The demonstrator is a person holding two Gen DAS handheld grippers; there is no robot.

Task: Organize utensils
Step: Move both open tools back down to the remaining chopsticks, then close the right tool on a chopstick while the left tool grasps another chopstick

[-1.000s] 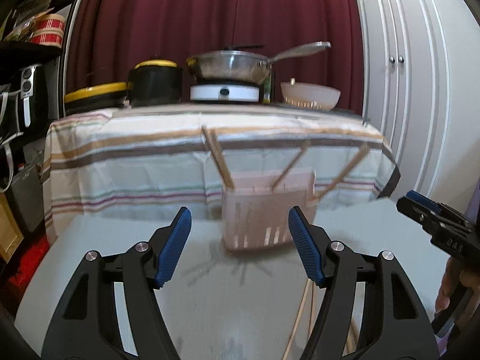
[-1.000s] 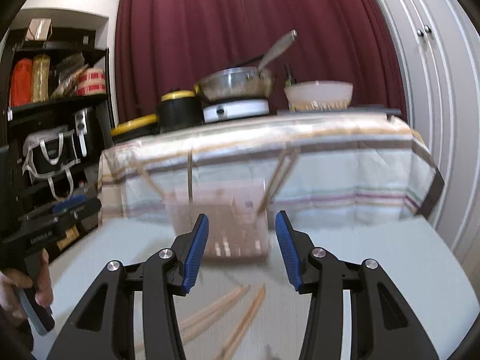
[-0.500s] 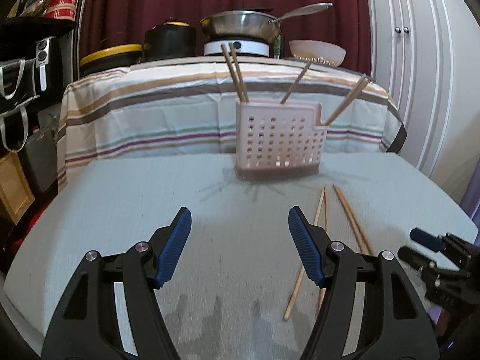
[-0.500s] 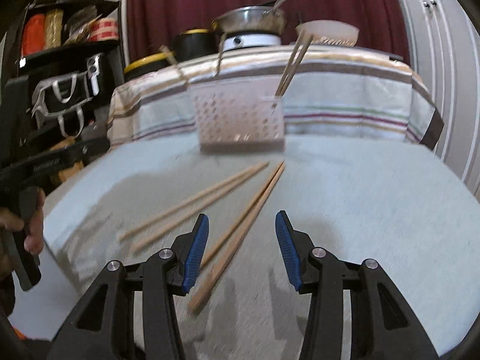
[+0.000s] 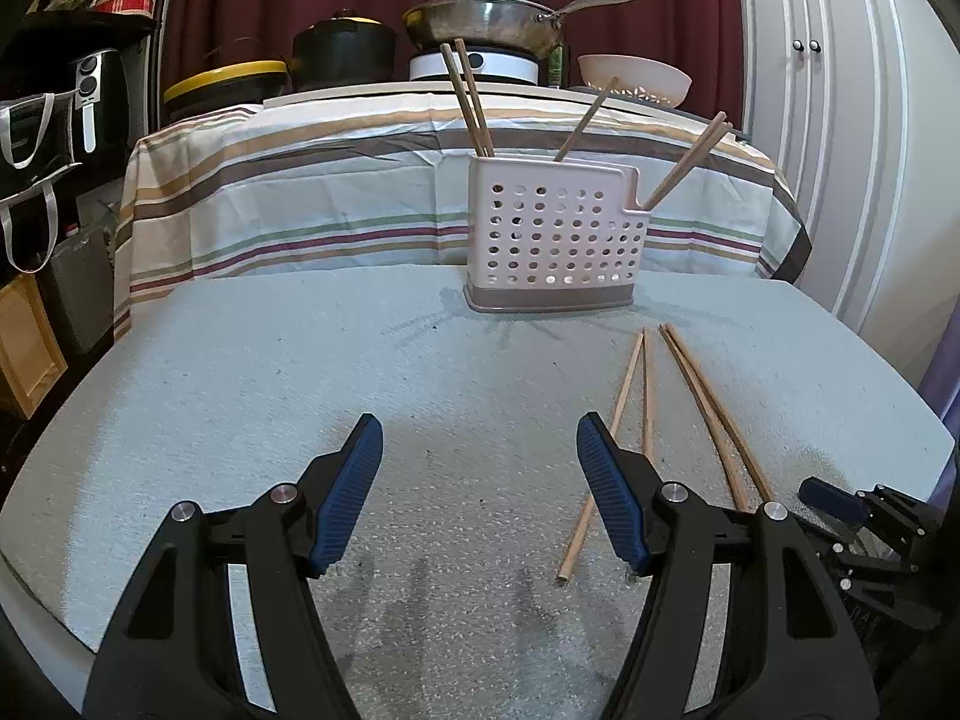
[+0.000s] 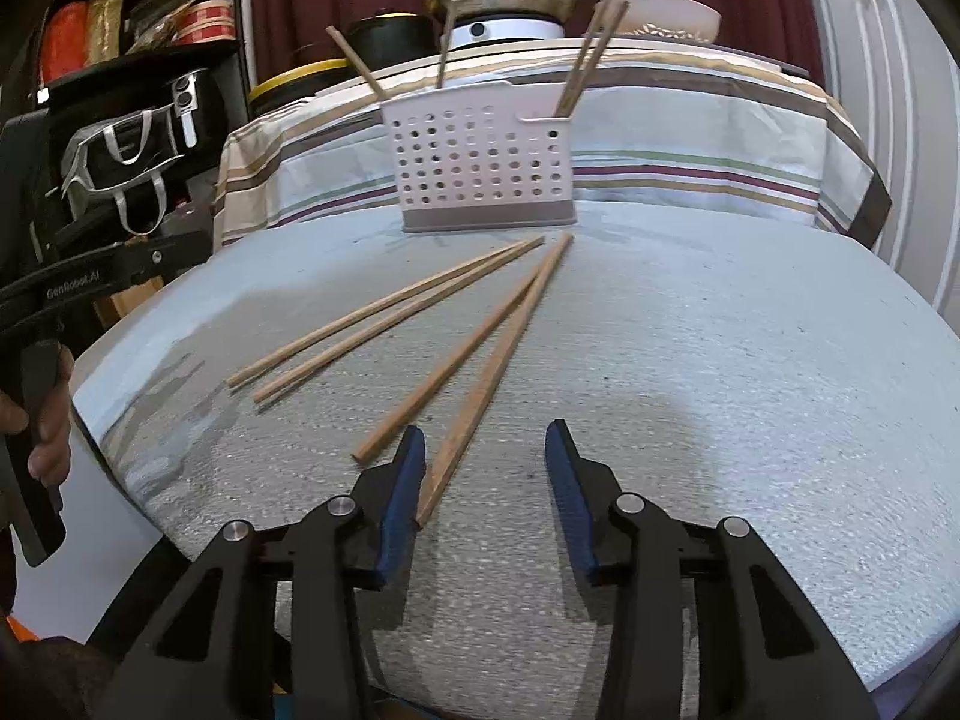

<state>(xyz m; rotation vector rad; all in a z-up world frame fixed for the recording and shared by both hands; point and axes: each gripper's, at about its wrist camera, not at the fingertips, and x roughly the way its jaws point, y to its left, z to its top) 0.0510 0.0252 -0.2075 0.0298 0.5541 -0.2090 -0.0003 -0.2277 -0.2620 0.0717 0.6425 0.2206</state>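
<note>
Four loose chopsticks lie flat on the pale counter, fanned out in two pairs just in front of the perforated utensil holder. The holder stands upright near the counter's far edge, and it already has chopsticks standing in it: a pair leaning at its left end, one in the middle, and two in the small low compartment at its right end, seen from the left wrist view.

Right claw is low over the near end of the right-hand pair, jaws closing, and the tip of the nearest chopstick sits right against the inside of its left pad; the pads are not pressing on it yet, so nothing is grasped.

Left claw hangs released, jaws wide, bare counter between them. In its view the loose chopsticks lie just off to the right, one running behind the right-hand finger.

At the left edge of the right wrist view, a hand grips the left claw's handle. Behind the counter, a striped cloth drapes another surface carrying a pan and a bowl.
</note>
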